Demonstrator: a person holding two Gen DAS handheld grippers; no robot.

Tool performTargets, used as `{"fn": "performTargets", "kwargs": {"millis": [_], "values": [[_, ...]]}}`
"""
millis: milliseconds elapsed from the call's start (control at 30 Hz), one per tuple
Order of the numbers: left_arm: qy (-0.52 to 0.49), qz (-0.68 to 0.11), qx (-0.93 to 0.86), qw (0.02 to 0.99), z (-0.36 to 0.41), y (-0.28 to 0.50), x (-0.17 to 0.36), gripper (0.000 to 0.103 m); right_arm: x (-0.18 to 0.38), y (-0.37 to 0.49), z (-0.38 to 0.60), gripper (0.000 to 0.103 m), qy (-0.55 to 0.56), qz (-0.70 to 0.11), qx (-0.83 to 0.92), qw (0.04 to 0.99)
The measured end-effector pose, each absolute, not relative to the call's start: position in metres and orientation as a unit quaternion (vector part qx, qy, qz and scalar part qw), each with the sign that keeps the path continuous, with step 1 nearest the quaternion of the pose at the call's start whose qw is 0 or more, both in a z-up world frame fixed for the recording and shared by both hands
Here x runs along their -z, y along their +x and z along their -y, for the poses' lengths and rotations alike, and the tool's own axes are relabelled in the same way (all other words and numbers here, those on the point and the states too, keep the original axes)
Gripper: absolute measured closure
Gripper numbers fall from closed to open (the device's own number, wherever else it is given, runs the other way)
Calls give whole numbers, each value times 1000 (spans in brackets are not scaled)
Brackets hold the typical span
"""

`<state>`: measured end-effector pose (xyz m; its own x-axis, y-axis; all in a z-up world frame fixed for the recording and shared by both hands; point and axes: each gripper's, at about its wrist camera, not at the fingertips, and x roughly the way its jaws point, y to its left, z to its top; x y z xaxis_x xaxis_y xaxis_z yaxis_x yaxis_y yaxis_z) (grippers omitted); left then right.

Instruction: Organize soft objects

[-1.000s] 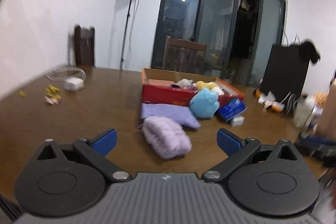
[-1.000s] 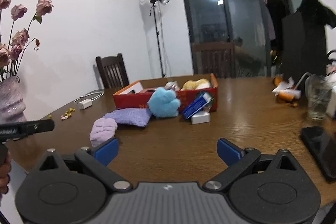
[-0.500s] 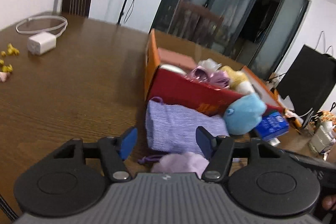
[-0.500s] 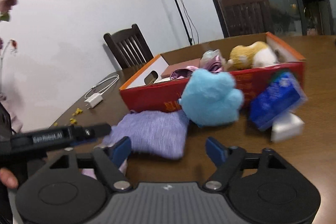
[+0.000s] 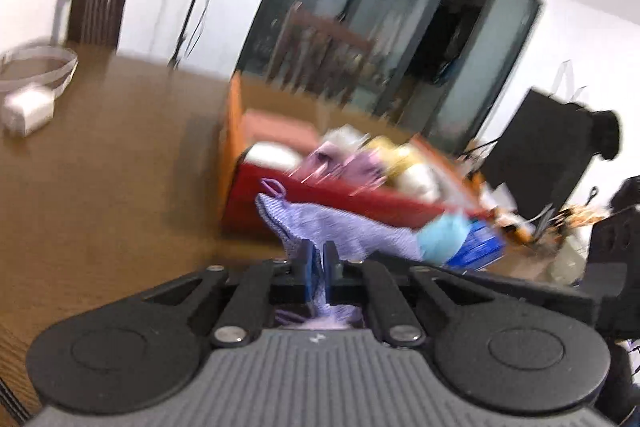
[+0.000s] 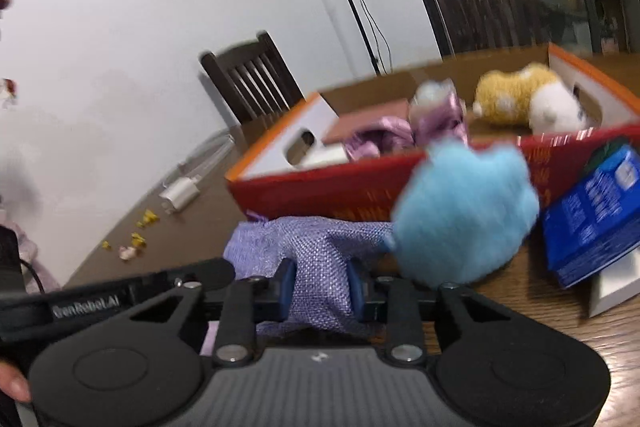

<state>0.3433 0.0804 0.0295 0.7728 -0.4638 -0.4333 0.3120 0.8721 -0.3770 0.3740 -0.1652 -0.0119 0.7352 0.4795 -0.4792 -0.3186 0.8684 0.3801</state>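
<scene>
Your left view is motion-blurred, and your left claw's point(image 5: 319, 265) body hides most of what it grips: nearly closed, it pinches pale lilac fabric. Your right claw point(image 6: 322, 285) is clamped on the lavender woven pouch point(image 6: 316, 247), which lies on the desk point(image 6: 540, 291) against the red box point(image 6: 320, 187), touching the blue plush point(image 6: 464, 223).

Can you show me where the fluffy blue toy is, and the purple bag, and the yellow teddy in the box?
fluffy blue toy point(image 6: 464, 215), right wrist view, middle of its fur.
purple woven bag point(image 6: 320, 247), right wrist view, cloth just beyond the fingers.
yellow plush toy point(image 6: 508, 99), right wrist view, its back, inside the box.
</scene>
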Motion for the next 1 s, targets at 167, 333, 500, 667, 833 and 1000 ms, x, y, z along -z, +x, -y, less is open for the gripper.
{"fn": "performTargets", "kwargs": {"millis": [167, 333, 500, 667, 833, 1000], "values": [[-131, -206, 250, 937, -62, 282, -73, 97, -33, 311, 187, 76, 140, -223, -228, 937], [-132, -219, 282, 925, -34, 218, -59, 95, -35, 241, 231, 76, 161, -229, -229, 932], [-117, -249, 267, 923, -9, 167, -19, 58, 3, 189, 261, 76, 149, -285, -209, 924], [-95, -271, 223, 932, 3, 152, 10, 23, 29, 162, 266, 70, 123, -301, -189, 926], [-119, -288, 243, 919, 7, 159, 13, 24, 33, 154, 275, 55, 130, -298, -181, 928], [-132, -311, 245, 909, 13, 164, 23, 30, 30, 152, 285, 40, 165, -288, -177, 926]]}}
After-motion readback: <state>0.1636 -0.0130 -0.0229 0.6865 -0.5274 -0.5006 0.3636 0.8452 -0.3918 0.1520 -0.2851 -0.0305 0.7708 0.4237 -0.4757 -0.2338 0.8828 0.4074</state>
